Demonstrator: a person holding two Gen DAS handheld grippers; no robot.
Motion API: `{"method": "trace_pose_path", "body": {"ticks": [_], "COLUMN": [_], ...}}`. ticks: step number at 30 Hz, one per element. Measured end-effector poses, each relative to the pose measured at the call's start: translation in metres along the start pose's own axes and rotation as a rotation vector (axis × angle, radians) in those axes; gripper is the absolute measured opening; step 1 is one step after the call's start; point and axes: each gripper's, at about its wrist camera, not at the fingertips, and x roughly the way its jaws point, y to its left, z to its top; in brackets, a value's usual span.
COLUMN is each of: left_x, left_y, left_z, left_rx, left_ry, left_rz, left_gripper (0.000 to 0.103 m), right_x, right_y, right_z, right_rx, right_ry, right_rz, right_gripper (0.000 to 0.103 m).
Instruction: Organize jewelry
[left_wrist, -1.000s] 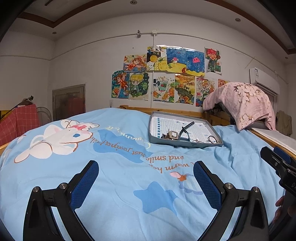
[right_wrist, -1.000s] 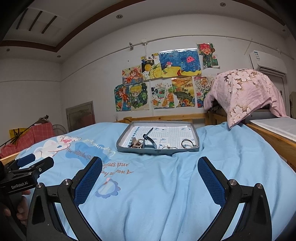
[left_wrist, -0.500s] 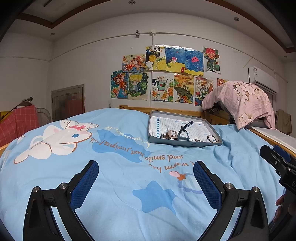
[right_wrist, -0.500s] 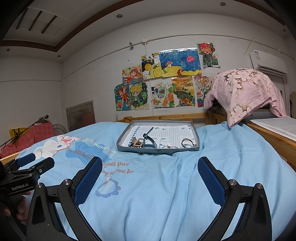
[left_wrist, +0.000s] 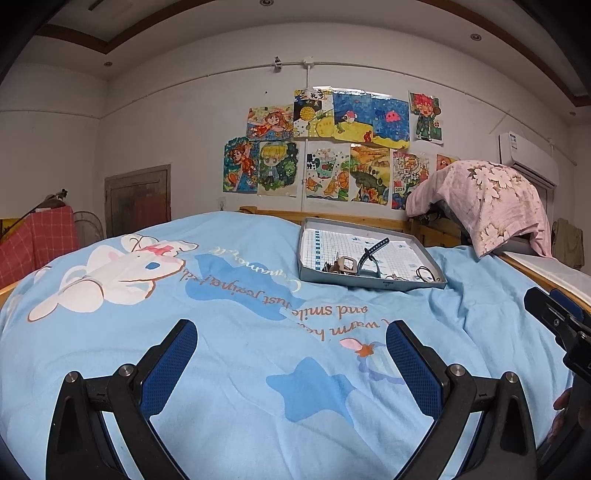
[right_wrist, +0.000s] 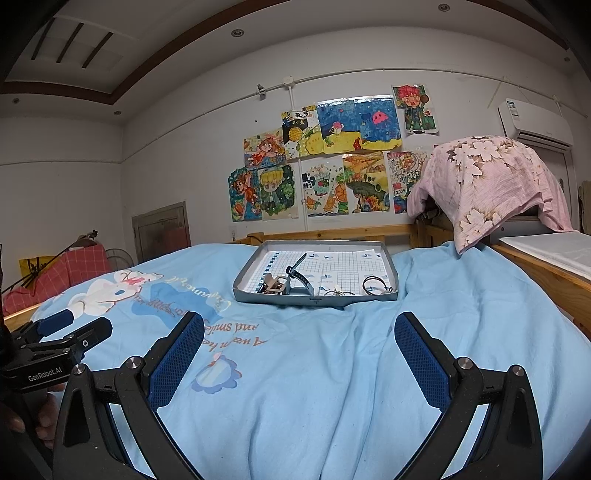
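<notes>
Grey cardboard tray is sitting far up the blue bedspread, holding jewelry clustered along its near edge. Barely anything is shifting since a second ago: left gripper and right gripper are hovering spread and empty, well short.

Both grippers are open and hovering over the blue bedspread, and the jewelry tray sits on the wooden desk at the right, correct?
Not the desk: the right wrist view shows the tray resting on the blue bedspread. The left gripper and right gripper are open above it.
</notes>
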Motion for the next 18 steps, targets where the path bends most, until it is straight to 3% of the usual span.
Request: {"method": "trace_pose_path", "body": {"ticks": [18], "left_x": [0.0012], "left_y": [0.0015], "left_z": [-0.0004], "left_rx": [0.004], "left_ry": [-0.002], "left_rz": [-0.004], "left_gripper": [0.103], "right_x": [-0.0001], "right_y": [0.0004], "right_z": [0.0003], "right_rx": [0.001], "right_ry": [-0.001], "right_rz": [0.000], "right_gripper": [0.101]}}
